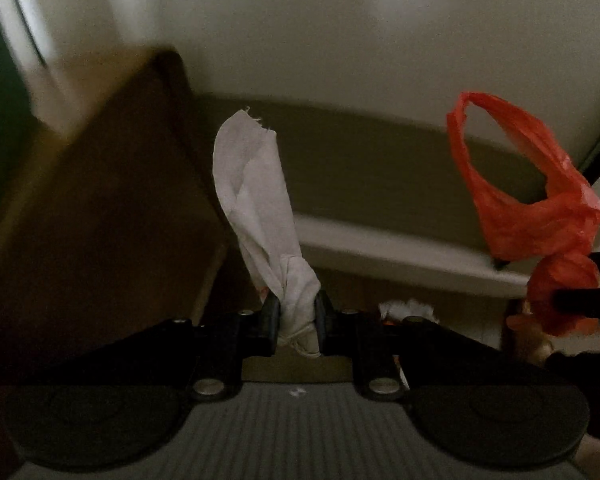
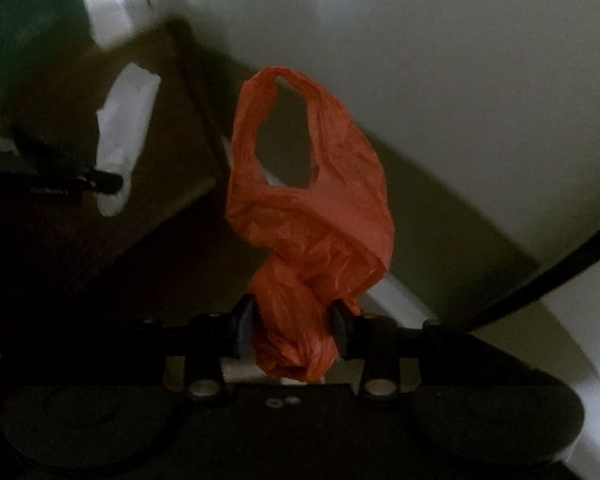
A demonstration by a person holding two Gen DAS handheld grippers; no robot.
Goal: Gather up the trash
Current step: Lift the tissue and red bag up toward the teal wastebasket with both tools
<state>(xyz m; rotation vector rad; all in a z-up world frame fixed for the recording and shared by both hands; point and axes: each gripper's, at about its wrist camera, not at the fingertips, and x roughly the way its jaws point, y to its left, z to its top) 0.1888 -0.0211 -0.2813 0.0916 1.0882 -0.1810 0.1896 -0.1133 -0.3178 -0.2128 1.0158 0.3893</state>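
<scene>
Left gripper [image 1: 298, 320] is pinching a limp white tissue [image 1: 256, 200] at its bunched end, and right gripper [image 2: 294, 326] is clamping a crinkly orange plastic bag [image 2: 312, 216] at its twisted neck (both featherlight, slippery-ish); both are dangling midair, so I'd keep gripping the wads.

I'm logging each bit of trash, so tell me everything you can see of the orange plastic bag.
The orange plastic bag is thin, crinkled film with a loop handle open at its far end. Its bunched, twisted lower part is clamped between the pads of the right gripper, and the rest sticks out limp in the air, touching nothing else. A tail of film pokes out behind the pads.
</scene>
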